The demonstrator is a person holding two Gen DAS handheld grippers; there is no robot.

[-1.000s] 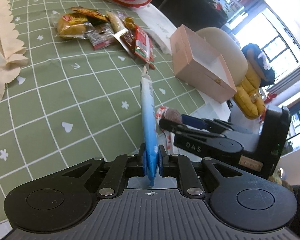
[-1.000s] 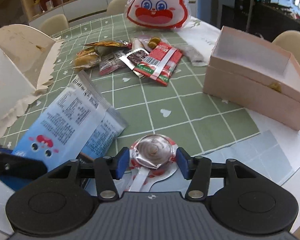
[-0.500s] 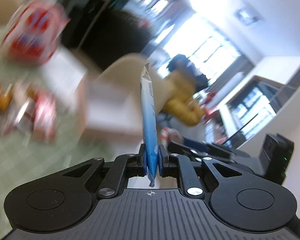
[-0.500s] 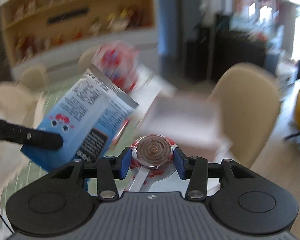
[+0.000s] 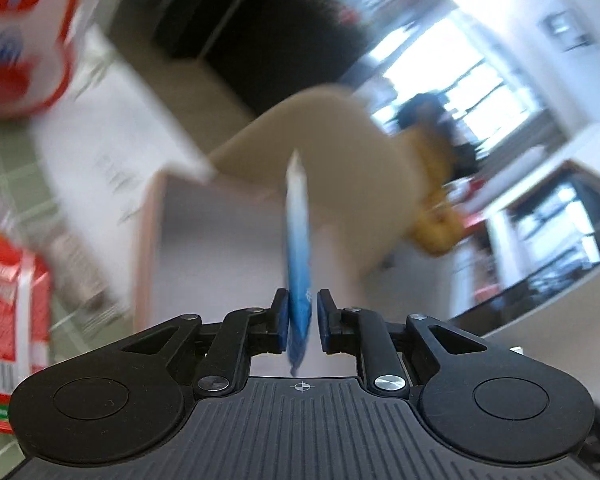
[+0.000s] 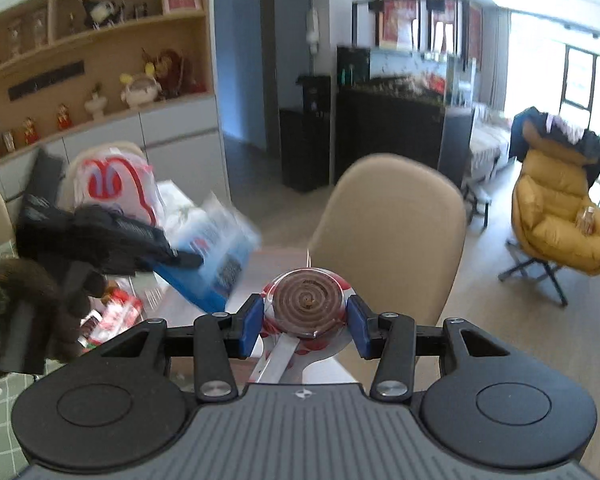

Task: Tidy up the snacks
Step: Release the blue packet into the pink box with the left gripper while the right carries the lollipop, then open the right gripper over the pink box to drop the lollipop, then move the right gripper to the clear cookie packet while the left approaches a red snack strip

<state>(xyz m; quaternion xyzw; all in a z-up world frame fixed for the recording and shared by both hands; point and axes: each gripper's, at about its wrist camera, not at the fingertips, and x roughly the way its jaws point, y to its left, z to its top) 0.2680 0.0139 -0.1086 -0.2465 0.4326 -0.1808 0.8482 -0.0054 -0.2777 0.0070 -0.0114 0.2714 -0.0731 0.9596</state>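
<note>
Spiral-patterned round lollipop [image 6: 306, 306], crinkly wrapper.

Blue snack packet [image 5: 298, 264]: thin glossy plastic film. Swirl lollipop [image 6: 306, 300]: wrapped in clear shiny plastic. Right gripper [image 6: 305, 322]: matt black plastic, ribbed housing, bright metal screws, blue pads [image 6: 249, 326] seen smooth. Pink box [image 5: 204, 248]: matt cardboard. Chair [image 6: 388, 220]: smooth beige upholstery.

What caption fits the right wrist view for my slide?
Right gripper clamps a spiral lollipop while left gripper holds a blue snack packet.
</note>
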